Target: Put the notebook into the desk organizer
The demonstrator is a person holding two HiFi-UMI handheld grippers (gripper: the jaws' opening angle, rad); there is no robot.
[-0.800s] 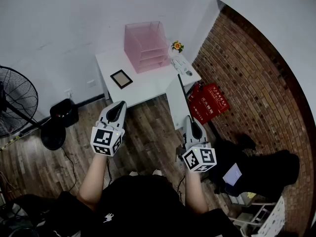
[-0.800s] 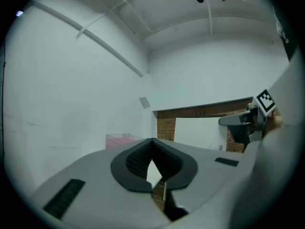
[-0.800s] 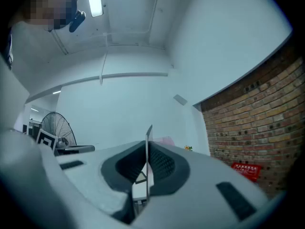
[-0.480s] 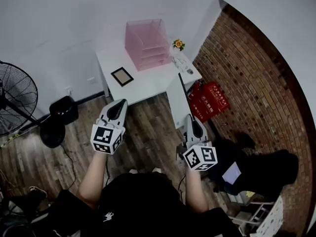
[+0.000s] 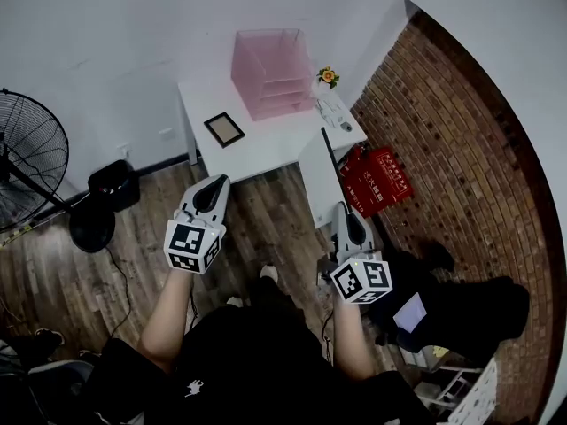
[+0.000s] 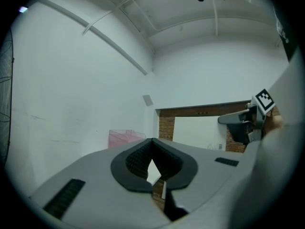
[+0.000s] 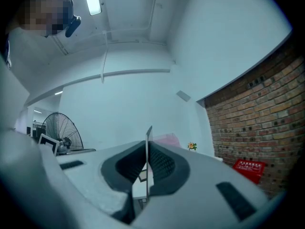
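Note:
The notebook (image 5: 225, 129), small with a dark border, lies flat on the white table (image 5: 266, 153) against the far wall. Behind it to the right stands the pink, see-through desk organizer (image 5: 268, 71) with stacked trays, also seen as a pink shape in the left gripper view (image 6: 125, 138) and the right gripper view (image 7: 167, 140). Both grippers are held level over the wood floor, well short of the table. My left gripper (image 5: 215, 184) is shut and empty, its tips meeting (image 6: 152, 142). My right gripper (image 5: 348, 212) is shut and empty too (image 7: 147, 144).
A standing fan (image 5: 31, 171) and a black bin (image 5: 112, 199) are left of the table. A small flower pot (image 5: 329, 76) sits on the table's right end. A red box (image 5: 376, 178) leans by the brick wall (image 5: 461, 149). Dark bags (image 5: 461, 304) lie at the right.
The table, organizer and notebook have shifted slightly up and right in the head view. A foot now shows further forward on the floor. Both grippers keep their pose, still shut.

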